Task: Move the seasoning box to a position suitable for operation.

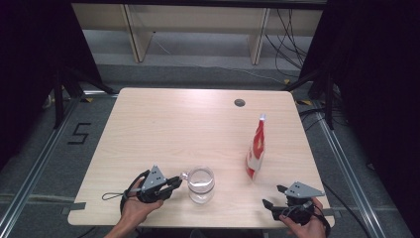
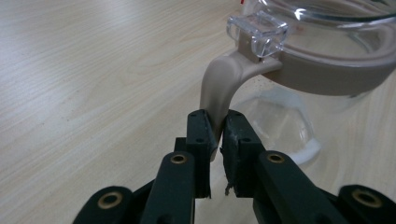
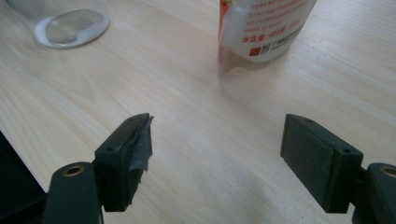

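A clear glass pitcher [image 1: 201, 185] with a beige collar and handle [image 2: 218, 88] stands near the table's front edge, left of centre. My left gripper [image 1: 176, 182] is shut on that handle; in the left gripper view [image 2: 215, 132] its two black pads pinch the beige strip from both sides. A red and white standing pouch [image 1: 256, 148] is upright to the right of the pitcher, and its base [image 3: 261, 32] is in the right gripper view. My right gripper [image 1: 273, 196] rests open near the front right corner, in the right gripper view [image 3: 217, 140] with bare wood between its pads.
The light wooden table [image 1: 188, 129] has a round cable hole [image 1: 239, 102] at the back. The table's front edge lies close under both hands. Beyond the table are grey floor, floor rails, dark curtains and loose cables.
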`<state>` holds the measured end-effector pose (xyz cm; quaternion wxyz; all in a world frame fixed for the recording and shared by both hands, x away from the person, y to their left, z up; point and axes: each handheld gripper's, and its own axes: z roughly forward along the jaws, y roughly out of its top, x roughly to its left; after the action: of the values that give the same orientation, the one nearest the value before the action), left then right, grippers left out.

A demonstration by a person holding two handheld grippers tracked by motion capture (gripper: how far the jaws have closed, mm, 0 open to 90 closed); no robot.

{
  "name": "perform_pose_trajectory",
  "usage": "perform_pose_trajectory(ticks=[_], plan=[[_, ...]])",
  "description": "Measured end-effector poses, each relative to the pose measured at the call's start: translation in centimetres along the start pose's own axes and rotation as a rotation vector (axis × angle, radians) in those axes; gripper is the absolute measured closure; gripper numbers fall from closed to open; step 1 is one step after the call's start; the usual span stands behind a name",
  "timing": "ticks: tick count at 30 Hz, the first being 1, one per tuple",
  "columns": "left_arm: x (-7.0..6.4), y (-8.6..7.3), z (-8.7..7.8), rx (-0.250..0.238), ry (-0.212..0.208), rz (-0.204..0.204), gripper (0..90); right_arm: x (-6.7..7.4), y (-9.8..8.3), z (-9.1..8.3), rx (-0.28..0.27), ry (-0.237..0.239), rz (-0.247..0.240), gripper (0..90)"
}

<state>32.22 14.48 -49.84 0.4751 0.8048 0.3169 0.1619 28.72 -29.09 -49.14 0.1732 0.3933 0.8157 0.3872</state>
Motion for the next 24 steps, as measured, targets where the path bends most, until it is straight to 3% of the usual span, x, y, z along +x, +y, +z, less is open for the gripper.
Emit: perform_pose_trajectory(ticks=[2,5,9,10,11,12,15,16,17,18,21,24], plan=[[0.0,0.0,-0.3,0.007,-0.011,0.022,80.4,0.0,0.0,0.0,0.004,0.002,0.008,25.9],[-0.3,-0.3,-0.5,0.01,-0.023,0.008,81.0,-0.1,0.0,0.1,0.002,0.024,-0.004,25.9],[-0.2,-0.6,-0.9,0.046,-0.048,0.042,81.1,0.0,0.0,0.1,0.002,0.004,-0.001,25.9],[-0.2,-0.6,-0.9,0.039,-0.052,0.038,77.7,0.0,0.0,0.0,0.001,0.003,0.0,26.0],[0.1,-0.5,-0.8,0.035,-0.051,0.066,74.0,0.0,0.0,0.0,0.002,0.003,0.0,26.0],[0.1,-0.6,-0.8,0.024,-0.047,0.045,69.7,0.0,0.0,0.1,0.002,0.003,0.0,26.0],[0.4,-0.4,-0.6,0.019,-0.054,0.063,62.7,-0.1,0.0,0.1,-0.007,0.0,-0.018,26.0],[0.5,-0.3,-0.5,0.026,-0.049,0.095,60.3,0.0,0.0,0.2,-0.005,0.006,-0.014,25.9],[0.5,-0.2,-0.4,0.024,-0.055,0.096,60.3,0.0,0.0,0.2,-0.004,0.001,-0.015,26.0],[0.6,0.0,-0.1,0.012,-0.068,0.127,60.8,0.1,0.0,0.2,0.01,0.005,-0.001,25.9],[0.7,0.3,0.3,0.017,-0.065,0.139,62.0,0.0,0.0,0.2,0.002,0.003,-0.017,26.0],[1.0,0.5,0.8,0.0,-0.087,0.167,67.5,0.2,0.0,0.1,0.009,0.008,0.009,26.0]])
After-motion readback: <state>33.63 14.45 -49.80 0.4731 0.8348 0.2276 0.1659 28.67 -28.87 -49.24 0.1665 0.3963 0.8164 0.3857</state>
